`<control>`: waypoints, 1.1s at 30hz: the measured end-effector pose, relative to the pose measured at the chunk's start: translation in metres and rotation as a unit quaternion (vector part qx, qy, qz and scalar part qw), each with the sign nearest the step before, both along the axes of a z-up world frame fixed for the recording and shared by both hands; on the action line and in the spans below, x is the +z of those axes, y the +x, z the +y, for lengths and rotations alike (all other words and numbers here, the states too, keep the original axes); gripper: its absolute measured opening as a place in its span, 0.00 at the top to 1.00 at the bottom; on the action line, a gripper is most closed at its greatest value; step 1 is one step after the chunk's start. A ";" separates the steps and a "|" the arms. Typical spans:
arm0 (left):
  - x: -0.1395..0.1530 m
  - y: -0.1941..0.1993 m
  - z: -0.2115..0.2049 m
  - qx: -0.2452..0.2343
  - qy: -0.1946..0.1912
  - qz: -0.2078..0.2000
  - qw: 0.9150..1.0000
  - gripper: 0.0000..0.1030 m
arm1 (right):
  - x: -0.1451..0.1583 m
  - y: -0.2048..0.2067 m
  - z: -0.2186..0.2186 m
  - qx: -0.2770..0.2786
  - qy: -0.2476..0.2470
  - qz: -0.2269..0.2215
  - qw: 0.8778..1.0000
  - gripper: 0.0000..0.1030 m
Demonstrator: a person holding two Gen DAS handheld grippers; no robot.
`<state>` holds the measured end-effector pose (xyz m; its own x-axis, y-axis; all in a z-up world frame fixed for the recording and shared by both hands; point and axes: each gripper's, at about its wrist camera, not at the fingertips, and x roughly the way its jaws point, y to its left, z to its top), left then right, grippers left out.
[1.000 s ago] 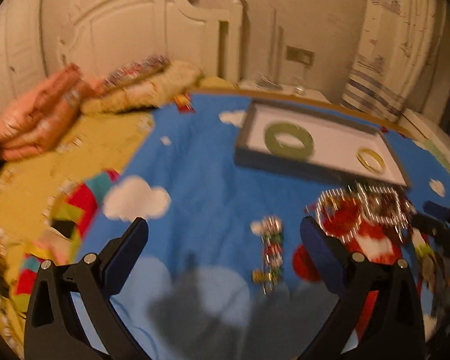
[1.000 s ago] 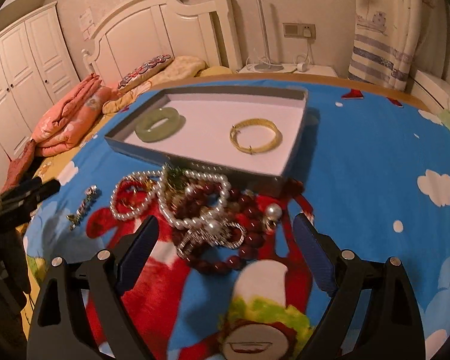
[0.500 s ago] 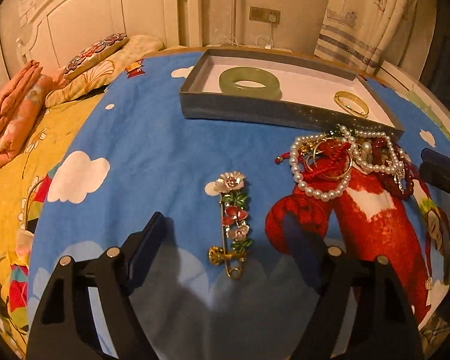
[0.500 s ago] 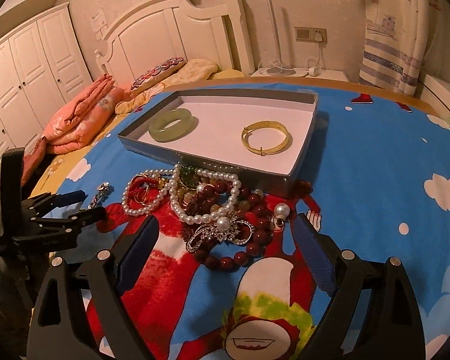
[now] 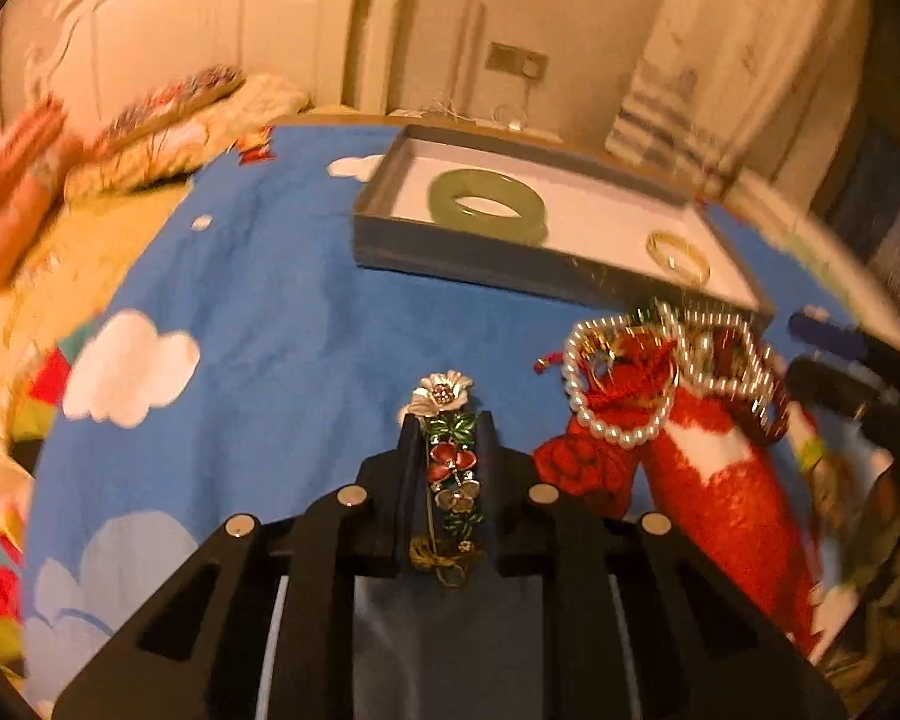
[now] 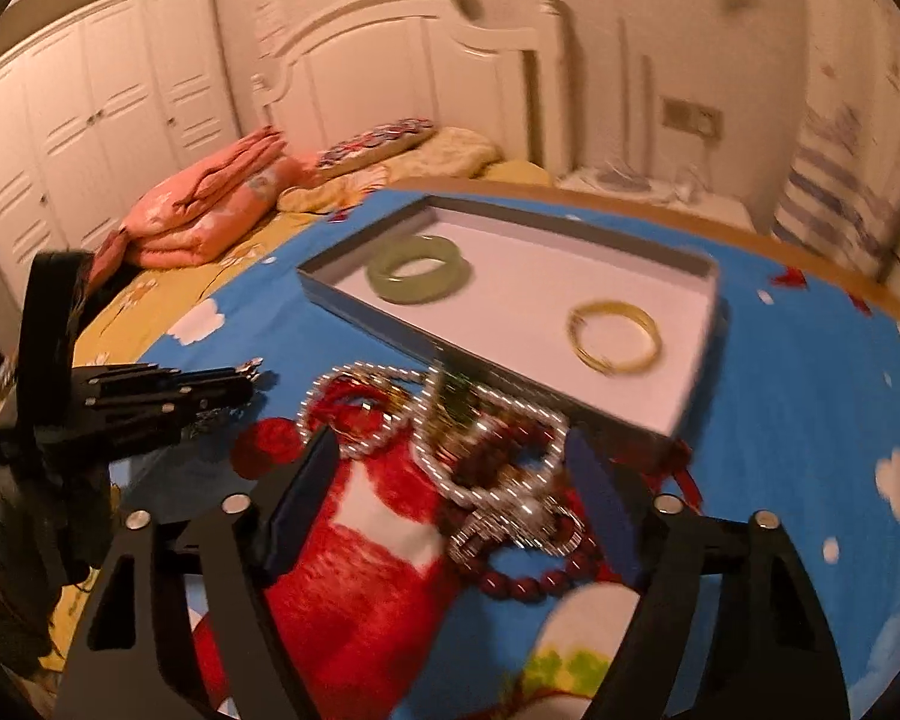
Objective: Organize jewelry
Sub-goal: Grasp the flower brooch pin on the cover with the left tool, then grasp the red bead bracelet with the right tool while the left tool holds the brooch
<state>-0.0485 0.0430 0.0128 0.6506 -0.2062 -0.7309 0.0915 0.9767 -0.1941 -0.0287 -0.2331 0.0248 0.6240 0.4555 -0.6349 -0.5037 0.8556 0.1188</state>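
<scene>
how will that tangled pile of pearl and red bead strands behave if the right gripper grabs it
The tangled pile of white pearl and dark red bead strands looks floppy, so it would likely sag and dangle. The strands overlap, so several may lift together. Round glossy beads might slip between the open right gripper fingers.

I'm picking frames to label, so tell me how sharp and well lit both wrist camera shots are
Left wrist: warm, dim light, background smeared, yet the flower brooch in the left gripper stays crisp. Right wrist: the same orange cast, motion blur on the pearl pile and tray, strong fisheye bending at the edges.
</scene>
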 end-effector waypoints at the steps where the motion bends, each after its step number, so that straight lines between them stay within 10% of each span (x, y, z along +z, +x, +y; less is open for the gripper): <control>1: 0.000 0.000 0.005 0.005 -0.013 -0.001 1.000 0.83 | -0.001 0.002 0.002 0.001 -0.005 0.001 1.000 0.32; 15: 0.001 -0.004 0.004 -0.009 -0.033 -0.021 0.999 0.83 | -0.024 0.035 -0.026 -0.057 0.025 0.074 0.995 0.58; 33: -0.001 -0.003 0.004 -0.018 -0.033 -0.020 0.999 0.83 | -0.027 0.004 -0.038 -0.031 -0.013 0.086 0.996 0.59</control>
<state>-0.0518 0.0467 0.0120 0.6701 -0.2773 -0.6885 0.1350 0.9577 -0.2543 -0.0245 -0.2714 -0.0026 0.5313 0.4017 -0.7459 -0.4232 0.8886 0.1770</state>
